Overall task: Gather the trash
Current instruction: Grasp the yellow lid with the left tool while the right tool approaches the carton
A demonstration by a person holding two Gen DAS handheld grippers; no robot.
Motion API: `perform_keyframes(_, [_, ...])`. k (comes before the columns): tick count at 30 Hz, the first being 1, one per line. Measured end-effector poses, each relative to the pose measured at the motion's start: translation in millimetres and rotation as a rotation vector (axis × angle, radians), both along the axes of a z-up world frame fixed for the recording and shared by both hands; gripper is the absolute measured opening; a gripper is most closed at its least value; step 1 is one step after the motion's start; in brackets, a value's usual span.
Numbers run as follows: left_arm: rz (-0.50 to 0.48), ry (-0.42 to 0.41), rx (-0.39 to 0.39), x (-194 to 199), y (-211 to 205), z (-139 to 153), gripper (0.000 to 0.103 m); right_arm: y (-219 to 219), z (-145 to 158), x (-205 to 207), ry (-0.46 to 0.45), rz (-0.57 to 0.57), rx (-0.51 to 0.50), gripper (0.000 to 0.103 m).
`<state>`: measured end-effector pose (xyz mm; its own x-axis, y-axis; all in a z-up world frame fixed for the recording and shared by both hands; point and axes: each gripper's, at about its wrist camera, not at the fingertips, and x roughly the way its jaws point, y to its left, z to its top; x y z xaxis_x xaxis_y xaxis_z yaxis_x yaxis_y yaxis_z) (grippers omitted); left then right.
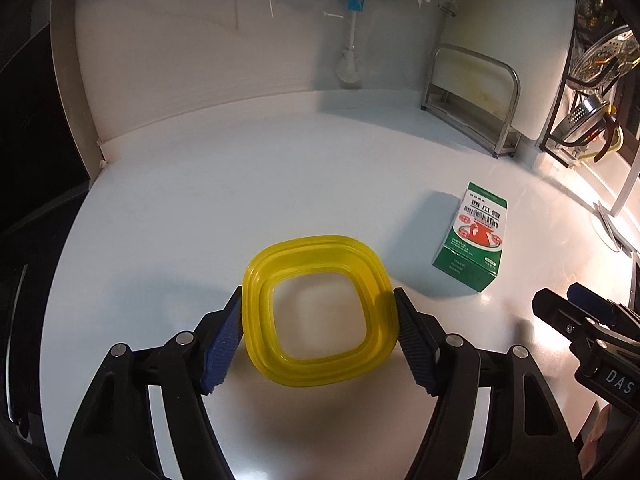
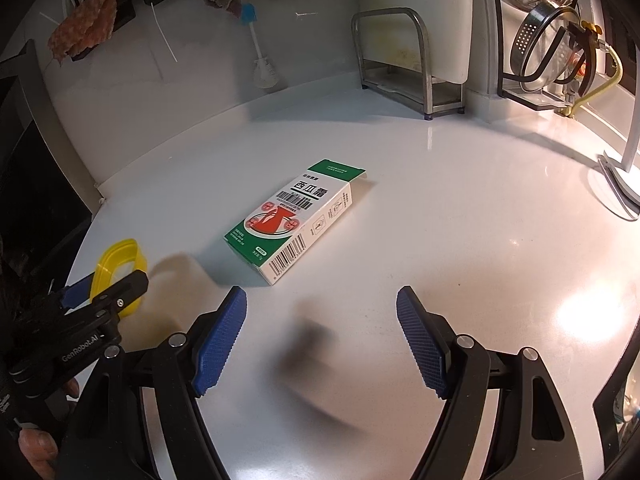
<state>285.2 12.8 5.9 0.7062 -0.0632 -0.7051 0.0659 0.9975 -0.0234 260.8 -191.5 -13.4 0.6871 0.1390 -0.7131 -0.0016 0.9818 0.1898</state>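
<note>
Trash on white countertop (image 1: pixel 224 184): two items noted, a green-and-white carton (image 1: pixel 474 238) and a yellow plastic ring (image 1: pixel 320 312). Countertop glossy, with lamp glare at right side. White wall panel at rear. Steel rack (image 1: pixel 472 96) standing at rear right against wall. Wire dish holder (image 2: pixel 548 40) beyond it with metal strainers, detail poor at frame edge. White-handled brush (image 1: pixel 350 52) with blue top leaning upright on rear wall. Brownish rags and crumpled white plastic hanging above, possibly on hooks; mounting not discernible.

Left gripper (image 1: pixel 320 336) pointing down at an angle, both blue pads pressed against opposite outer edges of yellow plastic ring; ring squarish with rounded corners, translucent, open centre showing countertop through it. Ring tilted, shadow beneath near edge, so apparently lifted clear at that side. Seen from right wrist view at lower left, clamped between same pads, a hand below on gripper handle.

Right gripper (image 2: pixel 320 336) spread wide, nothing between pads, only bare countertop and a blurred shadow. Held above surface, just short of carton.

Carton lying flat on countertop, end flap open, barcode side facing right gripper. Well apart from ring, to its right, untouched by either gripper.
</note>
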Motion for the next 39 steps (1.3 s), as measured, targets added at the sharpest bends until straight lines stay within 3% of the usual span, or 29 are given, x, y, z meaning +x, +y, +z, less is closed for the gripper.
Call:
perform_keyframes(9, [0.01,-0.133,0.102,9.0,25.9,24.7,0.069,31.3,13.5,8.4,-0.03,-0.042,-0.023,0.074])
perform_keyframes(24, [0.043,-0.143,0.037,34.1,66.7,25.5,0.069,57.9,7.2,59.9,0.038,-0.231,-0.072,0.075])
perform_keyframes(39, [0.087,-0.158,0.033,34.1,81.9,27.5,0.069,68.3,-8.7,94.8,0.131,-0.371,-0.143,0.076])
